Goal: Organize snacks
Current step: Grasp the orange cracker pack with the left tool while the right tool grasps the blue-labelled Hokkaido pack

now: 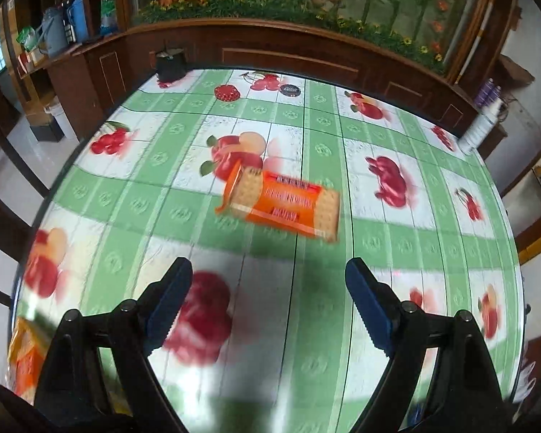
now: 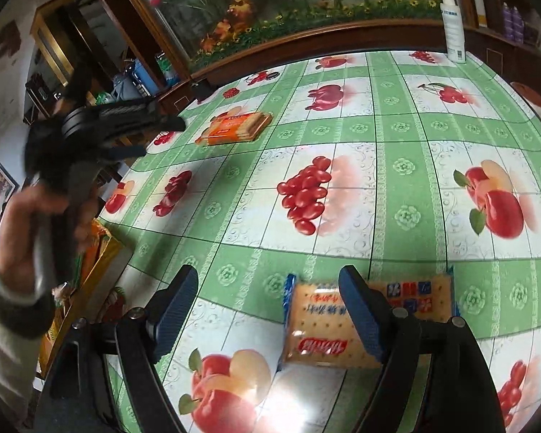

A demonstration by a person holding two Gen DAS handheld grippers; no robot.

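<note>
Both hand-held grippers gape empty over open tablecloth point(image 1: 306, 137); orange cracker pack point(image 1: 283, 204) lies mid-table.

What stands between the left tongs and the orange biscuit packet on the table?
Nothing visible does. The left tongs are open, and only bare tablecloth lies between them and the orange biscuit packet, which lies flat ahead of them, apart from other things.
</note>
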